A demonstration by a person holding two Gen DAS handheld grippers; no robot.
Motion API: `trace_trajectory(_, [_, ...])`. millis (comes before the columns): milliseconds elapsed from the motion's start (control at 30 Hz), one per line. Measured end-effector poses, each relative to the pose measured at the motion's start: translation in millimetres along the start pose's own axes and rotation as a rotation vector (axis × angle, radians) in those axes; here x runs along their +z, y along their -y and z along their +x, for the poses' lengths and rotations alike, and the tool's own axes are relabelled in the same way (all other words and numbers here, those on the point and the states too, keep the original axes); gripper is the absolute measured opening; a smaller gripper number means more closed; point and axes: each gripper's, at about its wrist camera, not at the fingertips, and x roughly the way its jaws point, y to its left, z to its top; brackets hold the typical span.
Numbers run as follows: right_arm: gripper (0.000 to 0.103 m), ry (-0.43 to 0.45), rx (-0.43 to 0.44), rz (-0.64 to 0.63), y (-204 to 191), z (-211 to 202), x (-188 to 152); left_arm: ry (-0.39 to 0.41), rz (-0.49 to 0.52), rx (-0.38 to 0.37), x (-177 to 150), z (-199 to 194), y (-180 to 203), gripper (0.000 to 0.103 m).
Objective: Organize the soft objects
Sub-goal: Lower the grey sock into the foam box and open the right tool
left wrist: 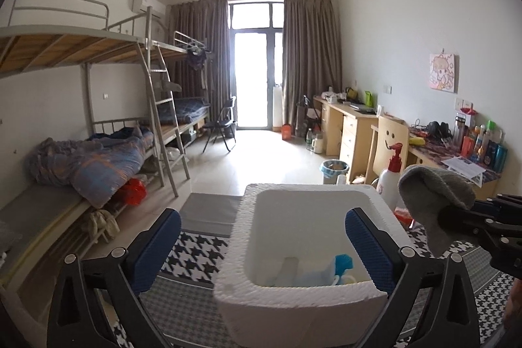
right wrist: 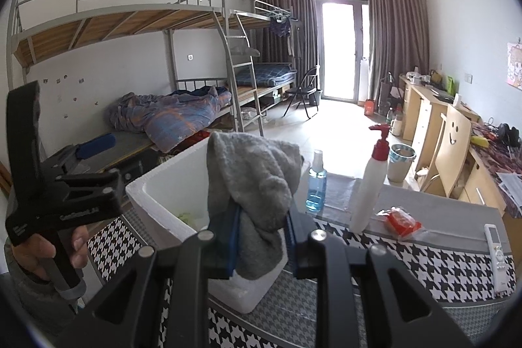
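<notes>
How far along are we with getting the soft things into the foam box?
Looks partly done: the white foam box already holds some blue and white soft items. In hand: the right tongs are shut on the grey cloth, raised beside the box, not yet in. The left tongs are open and empty. Left: dropping the cloth in.
</notes>
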Motion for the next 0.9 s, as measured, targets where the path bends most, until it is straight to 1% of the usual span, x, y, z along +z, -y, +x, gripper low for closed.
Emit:
trace_trajectory(233, [0.028, -0.003, 0.012, -0.011, -8.0, 7.1, 6.0, 0.036, -0.010, 0.033, -4.8, -11.1, -14.6, 0.102])
trace_trajectory(433, [0.028, -0.015, 0.020, -0.007, -13.5, 18.7, 10.1, 0.045, -0.010, 0.051, -8.1, -19.4, -28.4, 0.102])
trace_trajectory(700, [0.028, -0.034, 0.030, -0.006, -17.5, 28.6, 11.7, 0.028, -0.029, 0.075, -18.8, -17.1, -43.0, 0.102])
trace_trajectory(900, [0.028, -0.047, 0.036, -0.009, -24.8, 38.2, 16.9, 0.031, -0.042, 0.087, -26.1, -19.5, -53.9, 0.102])
